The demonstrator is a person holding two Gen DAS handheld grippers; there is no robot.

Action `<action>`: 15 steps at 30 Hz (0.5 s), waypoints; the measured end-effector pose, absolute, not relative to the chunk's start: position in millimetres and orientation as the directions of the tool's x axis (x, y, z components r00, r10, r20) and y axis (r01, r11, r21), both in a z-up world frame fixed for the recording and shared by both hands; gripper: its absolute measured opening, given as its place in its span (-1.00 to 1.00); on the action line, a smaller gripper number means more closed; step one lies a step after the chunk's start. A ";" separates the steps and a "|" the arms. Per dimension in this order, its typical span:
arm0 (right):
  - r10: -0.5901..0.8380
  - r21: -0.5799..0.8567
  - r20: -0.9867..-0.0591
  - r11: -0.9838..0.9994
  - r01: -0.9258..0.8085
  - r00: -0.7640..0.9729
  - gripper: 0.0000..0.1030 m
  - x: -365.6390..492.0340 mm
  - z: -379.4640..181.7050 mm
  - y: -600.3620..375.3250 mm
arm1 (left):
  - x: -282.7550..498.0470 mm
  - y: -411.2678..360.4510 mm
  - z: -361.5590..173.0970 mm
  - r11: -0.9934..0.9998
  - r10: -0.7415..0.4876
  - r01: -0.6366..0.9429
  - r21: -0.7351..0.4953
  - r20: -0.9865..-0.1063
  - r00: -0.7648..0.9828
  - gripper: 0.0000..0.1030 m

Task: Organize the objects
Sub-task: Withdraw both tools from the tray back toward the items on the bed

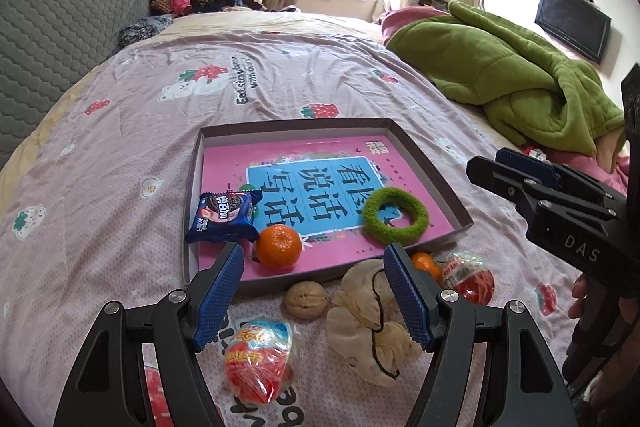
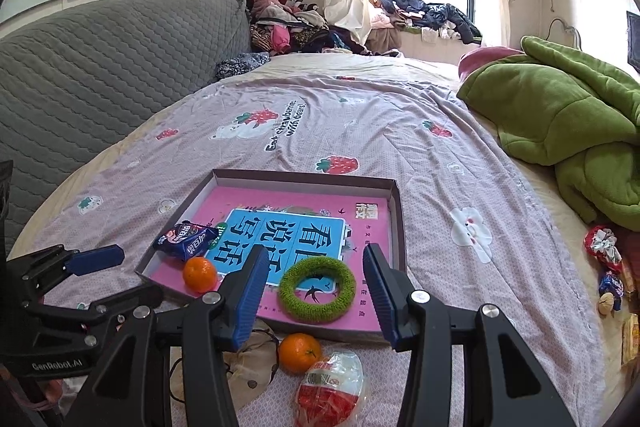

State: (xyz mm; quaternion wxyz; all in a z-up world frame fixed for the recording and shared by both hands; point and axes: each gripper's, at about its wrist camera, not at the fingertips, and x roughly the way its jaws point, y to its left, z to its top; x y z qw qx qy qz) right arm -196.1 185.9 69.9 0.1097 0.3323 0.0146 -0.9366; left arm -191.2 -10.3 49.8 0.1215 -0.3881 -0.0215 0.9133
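Both grippers, left (image 1: 314, 291) and right (image 2: 316, 291), hover with fingers apart and empty: cookie packet (image 1: 224, 217), tangerine (image 1: 279, 245) and green ring (image 1: 396, 215) are in the shallow box (image 1: 192, 187), while walnut (image 1: 306, 299), cloth pouch (image 1: 364, 331), second tangerine (image 2: 300, 352) and two egg-shaped snacks (image 1: 258, 361) wait on the bed.

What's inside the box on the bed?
In the box: a pink book, green ring, orange and blue snack packet. The book hides the box's bottom.
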 end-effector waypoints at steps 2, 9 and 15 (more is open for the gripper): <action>-0.195 0.045 -0.624 -0.976 0.214 -0.757 -0.05 -193.8 71.3 186.0 | -188.3 -8.5 50.5 -0.969 0.240 -0.210 -0.131 -0.701 -0.671 0.44; -0.194 0.043 -0.625 -0.976 0.214 -0.756 -0.05 -186.0 69.7 186.9 | -180.7 -3.0 51.6 -0.968 0.241 -0.222 -0.120 -0.699 -0.674 0.44; -0.184 0.042 -0.632 -0.978 0.204 -0.753 -0.05 -179.9 66.3 191.6 | -173.8 -3.4 51.9 -0.966 0.248 -0.225 -0.127 -0.698 -0.672 0.44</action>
